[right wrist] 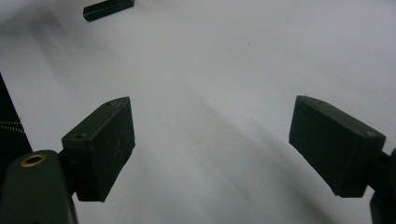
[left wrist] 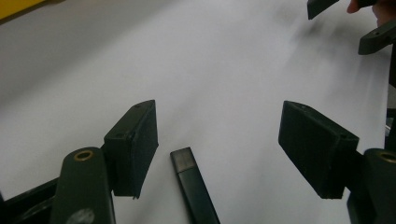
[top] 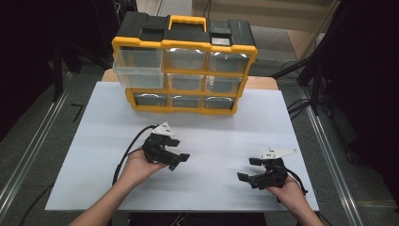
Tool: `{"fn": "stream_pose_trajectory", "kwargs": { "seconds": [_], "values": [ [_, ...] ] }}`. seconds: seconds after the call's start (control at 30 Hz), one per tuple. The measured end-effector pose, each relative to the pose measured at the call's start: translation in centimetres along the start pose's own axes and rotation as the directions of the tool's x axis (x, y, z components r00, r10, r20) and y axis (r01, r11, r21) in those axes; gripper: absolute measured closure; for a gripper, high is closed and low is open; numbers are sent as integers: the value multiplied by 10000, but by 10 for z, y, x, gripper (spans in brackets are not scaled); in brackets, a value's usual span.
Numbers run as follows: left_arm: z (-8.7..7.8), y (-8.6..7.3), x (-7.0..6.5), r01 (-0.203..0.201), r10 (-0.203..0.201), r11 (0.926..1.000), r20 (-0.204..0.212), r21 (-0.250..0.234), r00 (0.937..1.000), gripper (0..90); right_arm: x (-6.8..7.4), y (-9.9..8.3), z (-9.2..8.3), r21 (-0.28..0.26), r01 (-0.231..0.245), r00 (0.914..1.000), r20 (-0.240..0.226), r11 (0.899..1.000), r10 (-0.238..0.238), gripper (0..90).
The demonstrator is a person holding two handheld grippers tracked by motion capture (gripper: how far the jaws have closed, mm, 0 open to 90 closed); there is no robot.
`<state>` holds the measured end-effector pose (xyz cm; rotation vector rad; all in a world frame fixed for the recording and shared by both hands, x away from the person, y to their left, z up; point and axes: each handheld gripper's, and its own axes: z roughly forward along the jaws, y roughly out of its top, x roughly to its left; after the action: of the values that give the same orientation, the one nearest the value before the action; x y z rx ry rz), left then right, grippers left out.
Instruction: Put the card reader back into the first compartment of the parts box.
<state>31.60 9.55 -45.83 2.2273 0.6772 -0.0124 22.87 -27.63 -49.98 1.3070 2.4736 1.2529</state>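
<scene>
Left gripper (top: 181,160): you hold it low over the white table (top: 94,155), jaws spread wide, nothing between them.
Right gripper (top: 248,168): your jaws gape wide, holding nothing.
Organizer (top: 184,63): yellow-and-black drawer cabinet at the table's far edge, its top-left clear drawer (top: 139,66) pulled out.

A white tabletop (top: 235,132) sits on a grey carpeted floor (top: 33,136), with a strip of its wooden edge (top: 263,83) showing at the far side. Metal rails (top: 28,150) run along the floor on both sides (the right one (top: 329,155) lies near loose black cables (top: 301,106)). Dark frames and shadow close off the far left and right. Overhead light glares softly off the white surface.
</scene>
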Motion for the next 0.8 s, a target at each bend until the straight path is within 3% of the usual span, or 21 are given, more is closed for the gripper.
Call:
{"fn": "stream_pose_trajectory", "kwargs": {
  "seconds": [0.23,0.5,0.67,0.73,0.8],
  "values": [
    [8,-8,-1,57,-56,9998,-54,209,10000,302,0,0,1,32,41,10000,-15,10000,-41,126],
    [16,-13,-1,-145,166,9975,-305,688,9994,328,0,0,1,46,33,10000,15,10000,-33,126],
    [19,-21,2,9,27,9957,-384,921,9993,350,0,0,0,33,26,10000,1,10000,-26,126],
    [17,-24,3,9,20,9949,-284,1010,9996,421,0,0,0,58,20,10000,13,10000,-20,126],
    [18,-26,3,-116,157,9923,-323,1237,9994,436,0,0,0,43,35,10000,21,10000,-35,126]
  ]
}}
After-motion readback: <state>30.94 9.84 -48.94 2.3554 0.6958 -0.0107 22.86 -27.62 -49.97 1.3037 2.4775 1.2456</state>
